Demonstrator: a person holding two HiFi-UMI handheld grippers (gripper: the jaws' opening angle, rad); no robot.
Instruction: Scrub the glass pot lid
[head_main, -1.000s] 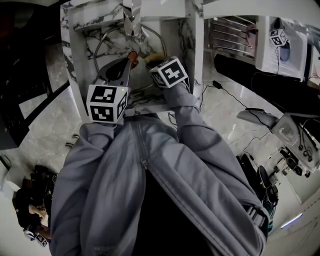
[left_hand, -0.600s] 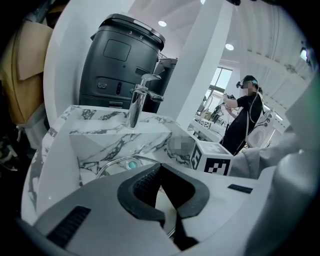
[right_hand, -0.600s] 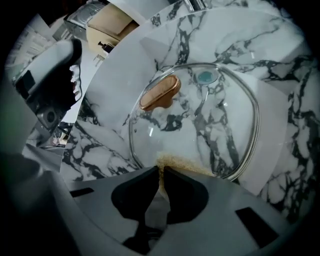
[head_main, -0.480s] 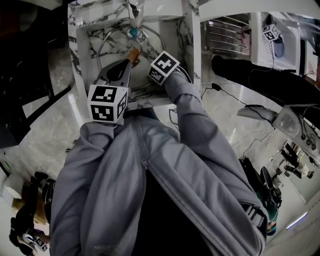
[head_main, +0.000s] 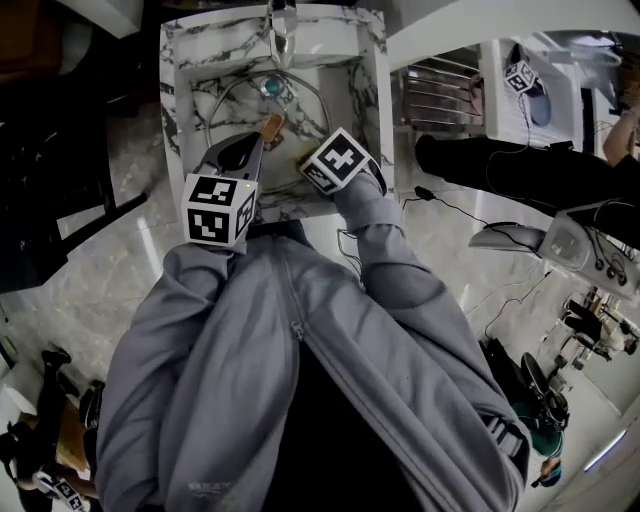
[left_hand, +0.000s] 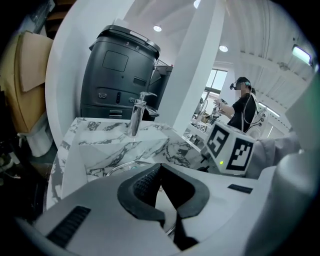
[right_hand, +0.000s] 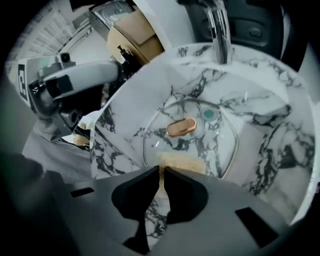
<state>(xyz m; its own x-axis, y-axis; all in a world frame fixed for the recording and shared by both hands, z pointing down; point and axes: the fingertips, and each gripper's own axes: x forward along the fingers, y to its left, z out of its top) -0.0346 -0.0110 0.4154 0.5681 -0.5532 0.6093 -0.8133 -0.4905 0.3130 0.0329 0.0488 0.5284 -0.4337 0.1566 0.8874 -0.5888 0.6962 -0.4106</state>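
The glass lid (right_hand: 202, 145) is lying flat in the bottom of the marble sink (right_hand: 272, 125), handle side up, below the tap (right_hand: 220, 30). Its copper-coloured handle (right_hand: 181, 126) is sitting at the centre, and the drain is showing through the glass just beside it.

The right gripper (right_hand: 161, 170) is hanging over the near edge of the lid. Its jaws are almost together and are pinching a thin yellowish sponge (right_hand: 182, 161), which is sticking out past the tips and appears to be resting on or just above the near part of the glass. The left gripper (left_hand: 160, 167) is pointing across the sink with its jaws fully closed on nothing. The right gripper view is showing it off to the side, clear of the lid.

The lid is looking stiff and fairly heavy for its size, but brittle, so a knock against the stone wall is likely risking a chip. Any wet glass is probably slick, and the domed surface is giving the jaws nothing to bite on. The raised handle is looking like the one safe place to take hold, and the left gripper is the free one to steady the lid there. The sponge is soft and is likely flattening under pressure, so the right gripper is probably needing to press down firmly while the lid is being held from sliding.
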